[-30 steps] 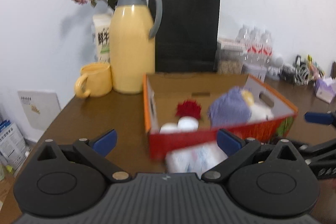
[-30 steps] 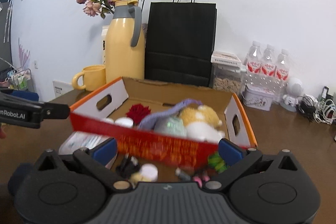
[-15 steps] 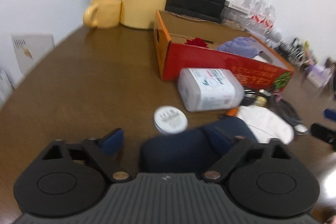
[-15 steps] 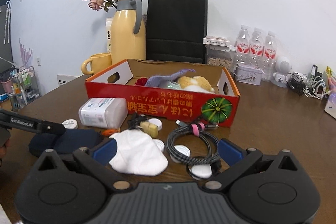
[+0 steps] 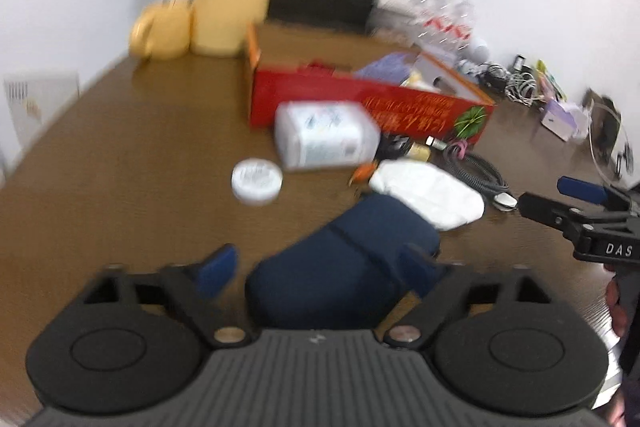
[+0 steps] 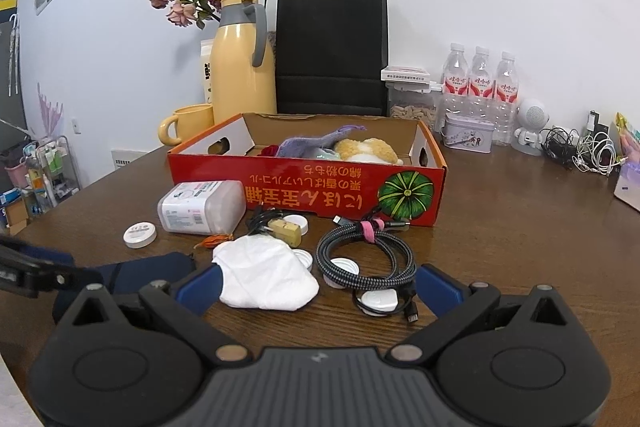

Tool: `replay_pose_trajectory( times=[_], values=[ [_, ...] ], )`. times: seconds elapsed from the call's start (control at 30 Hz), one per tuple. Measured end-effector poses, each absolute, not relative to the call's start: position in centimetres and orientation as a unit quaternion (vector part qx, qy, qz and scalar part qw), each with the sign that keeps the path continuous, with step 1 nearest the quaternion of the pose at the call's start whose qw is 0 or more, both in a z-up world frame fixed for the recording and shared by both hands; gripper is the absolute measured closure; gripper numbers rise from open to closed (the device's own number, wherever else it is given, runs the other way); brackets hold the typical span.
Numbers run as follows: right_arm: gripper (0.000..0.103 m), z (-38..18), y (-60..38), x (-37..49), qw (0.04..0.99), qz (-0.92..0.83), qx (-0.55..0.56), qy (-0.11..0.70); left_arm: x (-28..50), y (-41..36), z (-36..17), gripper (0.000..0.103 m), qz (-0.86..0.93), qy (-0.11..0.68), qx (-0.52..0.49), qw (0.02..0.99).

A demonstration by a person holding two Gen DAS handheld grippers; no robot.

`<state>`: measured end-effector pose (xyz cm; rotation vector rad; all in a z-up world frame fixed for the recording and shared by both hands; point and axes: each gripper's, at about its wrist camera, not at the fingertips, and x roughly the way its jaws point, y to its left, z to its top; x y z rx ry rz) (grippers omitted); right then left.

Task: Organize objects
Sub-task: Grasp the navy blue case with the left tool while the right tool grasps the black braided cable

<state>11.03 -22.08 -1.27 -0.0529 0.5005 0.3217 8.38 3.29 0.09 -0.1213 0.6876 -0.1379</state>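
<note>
- The red cardboard box (image 6: 306,189) sits in the middle of the right wrist view, on the brown table (image 6: 520,247). It already holds a purple knitted piece (image 6: 320,143), a plush toy (image 6: 368,151) and something dark red beside them, so part of the sorting looks done.
- A good deal is left, lying loose on the table in front of the box: a white plastic container (image 6: 202,207) on its side, a round white lid (image 6: 139,235), a white cloth (image 6: 266,277), a coiled braided cable (image 6: 366,259) bound with a pink tie, a small yellowish plug and a few white caps.
- A dark blue pouch (image 5: 340,271) lies at lower centre of the left wrist view, nearest the person.
- The left gripper (image 5: 320,265) has its jaws opening, nearly full wide; the pouch lies between the fingers, but blur keeps me from telling whether the pads touch it.
- The right gripper (image 6: 318,285) is spread wide and holds nothing; the cloth and cable lie on the table ahead of its fingers.
- My judgement: the task is perhaps midway, with the pouch the likely next item for the box.
</note>
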Motion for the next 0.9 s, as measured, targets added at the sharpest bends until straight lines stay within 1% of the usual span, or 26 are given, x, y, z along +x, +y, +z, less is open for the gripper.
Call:
replay_pose_trajectory(
  times=[0.03, 0.13, 0.27, 0.5, 0.6, 0.63, 0.67, 0.7, 0.77, 0.9],
  values=[
    [0.0, -1.3, -22.2, 11.0, 0.956, 0.158, -0.025, 0.246, 8.4, 3.0, 0.4, 0.0, -0.073, 0.33, -0.047, 0.94],
    [0.0, -1.4, -22.6, 10.8, 0.956, 0.155, -0.022, 0.246, 9.2, 1.8, 0.7, 0.0, -0.11, 0.333, -0.005, 0.937],
    [0.0, -1.6, -22.8, 10.8, 0.956, 0.153, -0.019, 0.248, 10.6, 0.3, -0.1, 0.0, -0.142, 0.349, 0.037, 0.925],
    [0.0, -1.9, -23.1, 11.0, 0.956, 0.152, -0.017, 0.251, 12.5, -0.5, -2.8, 0.0, -0.148, 0.383, 0.046, 0.911],
    [0.0, -2.1, -23.3, 11.1, 0.956, 0.148, -0.016, 0.254, 12.2, -0.6, -3.4, 0.0, -0.135, 0.372, 0.06, 0.916],
    [0.0, -2.2, -23.4, 11.1, 0.956, 0.147, -0.016, 0.255, 12.0, -0.5, -3.4, 0.003, -0.131, 0.369, 0.057, 0.918],
    [0.0, -2.2, -23.5, 11.1, 0.956, 0.146, -0.015, 0.255, 11.8, -0.5, -3.3, 0.014, -0.128, 0.365, 0.053, 0.921],
    [0.0, -2.3, -23.6, 11.2, 0.956, 0.145, -0.015, 0.256, 11.5, -0.5, -3.1, 0.017, -0.121, 0.361, 0.053, 0.923],
    [0.0, -2.5, -23.8, 11.3, 0.955, 0.144, -0.014, 0.258, 11.1, -0.4, -2.7, 0.029, -0.108, 0.36, 0.037, 0.926],
    [0.0, -2.8, -23.8, 11.5, 0.954, 0.143, -0.013, 0.263, 10.6, -0.2, -2.1, 0.036, -0.073, 0.357, 0.007, 0.931]
  ],
)
